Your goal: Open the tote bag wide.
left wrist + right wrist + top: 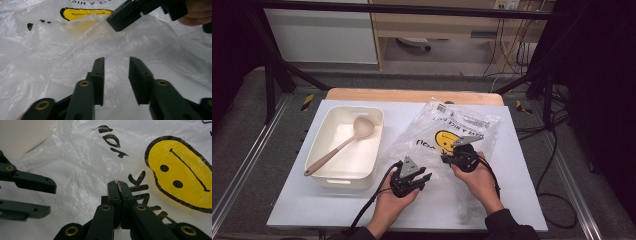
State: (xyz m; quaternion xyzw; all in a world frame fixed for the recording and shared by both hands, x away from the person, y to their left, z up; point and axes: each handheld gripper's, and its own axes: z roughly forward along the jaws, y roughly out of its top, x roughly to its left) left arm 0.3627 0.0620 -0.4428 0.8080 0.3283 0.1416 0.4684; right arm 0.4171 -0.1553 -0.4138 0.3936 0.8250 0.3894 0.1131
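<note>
The right gripper (117,183) was pinched shut on the thin, see-through plastic bag with a yellow smiley face (447,137), lifting one layer. Just beside it, the left gripper (116,62) had its jaws a little apart over the bag, holding nothing, probably to grab the other layer.

Clear bag (447,135), yellow smiley print

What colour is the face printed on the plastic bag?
Yellow with a black outline, eyes and mouth, on the bag; the face shows best in the right gripper view.
</note>
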